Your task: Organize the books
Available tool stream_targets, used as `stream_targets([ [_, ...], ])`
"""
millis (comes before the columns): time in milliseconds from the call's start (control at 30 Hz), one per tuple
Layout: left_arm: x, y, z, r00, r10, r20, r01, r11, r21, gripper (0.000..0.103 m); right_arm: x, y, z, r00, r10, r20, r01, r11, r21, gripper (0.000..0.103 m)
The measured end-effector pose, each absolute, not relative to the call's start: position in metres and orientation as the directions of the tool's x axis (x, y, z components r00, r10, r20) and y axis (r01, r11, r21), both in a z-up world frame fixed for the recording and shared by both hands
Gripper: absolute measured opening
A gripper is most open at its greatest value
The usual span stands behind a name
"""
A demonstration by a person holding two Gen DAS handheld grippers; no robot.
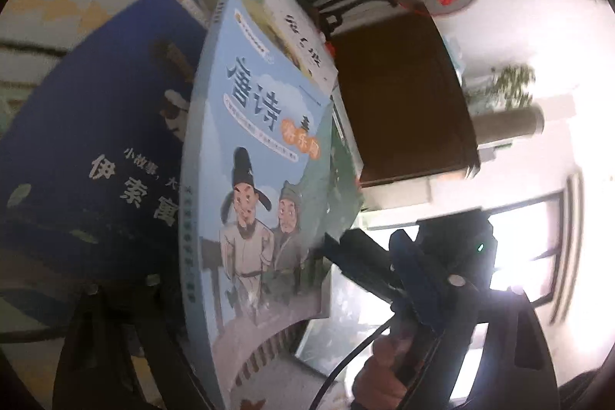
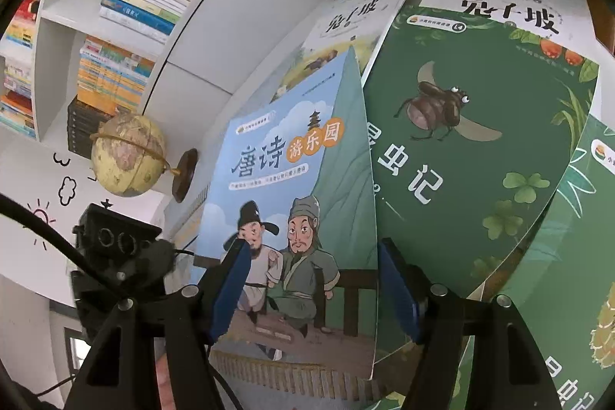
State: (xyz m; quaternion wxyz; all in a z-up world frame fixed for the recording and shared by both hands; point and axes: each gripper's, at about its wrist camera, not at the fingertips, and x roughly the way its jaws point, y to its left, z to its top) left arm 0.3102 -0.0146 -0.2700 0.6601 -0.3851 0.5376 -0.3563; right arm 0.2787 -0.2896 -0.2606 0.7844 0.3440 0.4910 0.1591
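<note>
Right wrist | right gripper [image 2: 313, 279] jaws apart, straddling blue poetry book [image 2: 292, 187], pads not pressing | green insect book [image 2: 472, 156] beside | left gripper [image 1: 307, 314] spread wide.

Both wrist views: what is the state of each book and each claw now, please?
Light blue book, closed, tilted, cover facing the right claw.
Green insect book, closed, partly behind the light blue book.
Dark blue book, closed, behind the light blue book.
Right claw, open, fingers in front of the light blue cover.
Left claw, open, light blue book's spine between its fingers.
</note>
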Motion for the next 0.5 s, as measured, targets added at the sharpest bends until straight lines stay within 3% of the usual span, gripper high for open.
stream_targets([
  [100, 0.319, -0.008, -0.271, 0.165, -0.874, -0.456, 0.018, 0.465, -0.885, 0.071, 0.276, -0.296, -0.261, 0.448, 0.603, -0.66, 0.111, 0.695, 0.71, 0.065],
  [167, 0.32, -0.008, -0.271, 0.146, -0.895, -0.421, -0.019, 0.423, -0.906, 0.062, 0.271, -0.296, -0.26, 0.417, 0.604, -0.68, 0.117, 0.706, 0.699, 0.066],
  [300, 0.319, -0.008, -0.274, 0.117, -0.949, -0.292, -0.117, 0.279, -0.953, 0.059, 0.248, -0.299, -0.258, 0.411, 0.59, -0.695, 0.103, 0.728, 0.678, 0.067],
  [500, 0.324, -0.013, -0.278, 0.129, -0.984, -0.119, -0.252, 0.084, -0.964, 0.059, 0.248, -0.318, -0.272, 0.454, 0.668, -0.59, 0.143, 0.599, 0.788, 0.069],
])
